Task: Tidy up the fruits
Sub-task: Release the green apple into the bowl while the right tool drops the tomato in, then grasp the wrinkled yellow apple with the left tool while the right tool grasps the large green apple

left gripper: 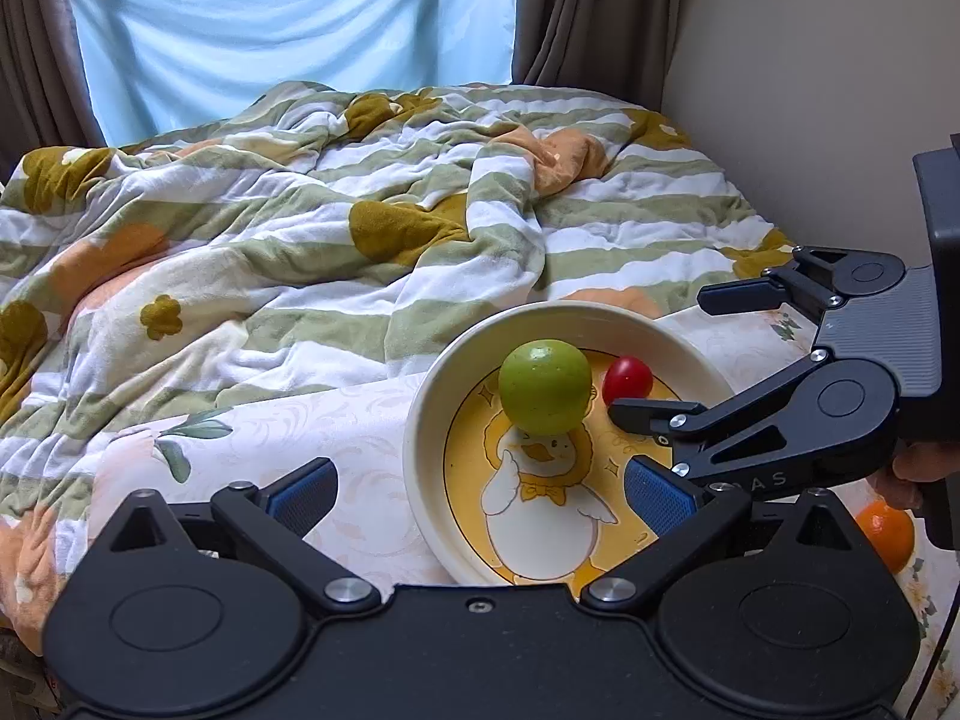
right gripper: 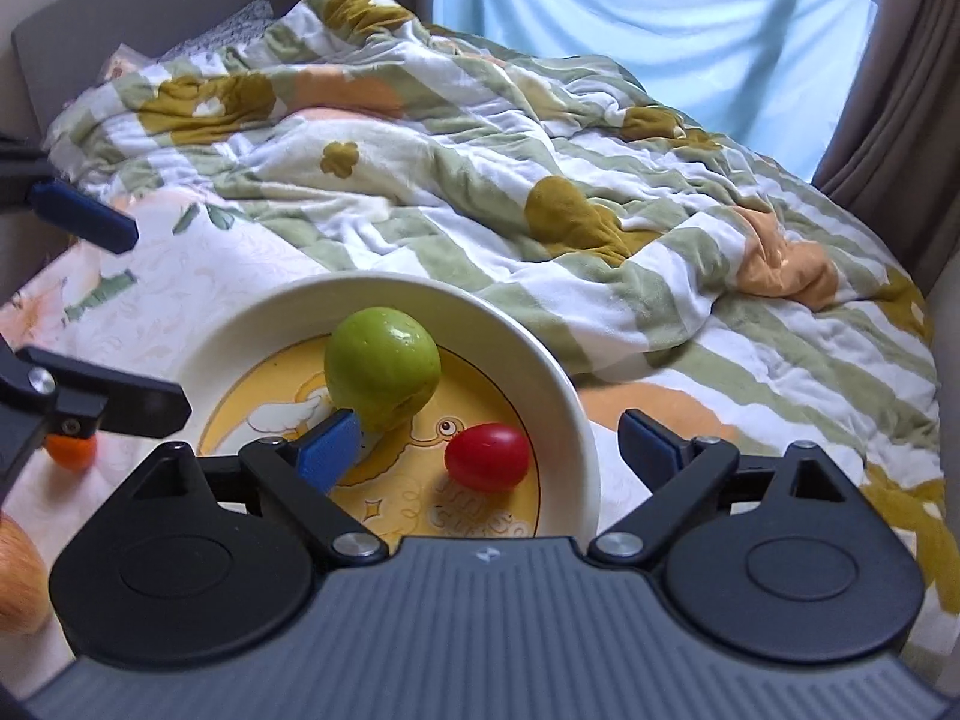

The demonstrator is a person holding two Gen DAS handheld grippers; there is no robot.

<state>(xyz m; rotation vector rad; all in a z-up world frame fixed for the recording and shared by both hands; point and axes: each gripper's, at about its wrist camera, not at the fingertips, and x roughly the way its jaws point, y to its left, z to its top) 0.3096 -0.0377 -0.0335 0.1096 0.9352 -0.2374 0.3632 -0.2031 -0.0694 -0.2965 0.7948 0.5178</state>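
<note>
So I'm holding both grippers, left and right, wide and empty over the bowl; apple and tomato sitting inside, orange lying just outside, waiting.

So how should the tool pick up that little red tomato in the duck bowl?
Grip the red tomato across its short middle, coming from above. It lies on its side like an egg on the flat floor of the bowl, and the tall rim would likely block a sideways reach. The right tool is open over it; the green apple sits apart.
</note>
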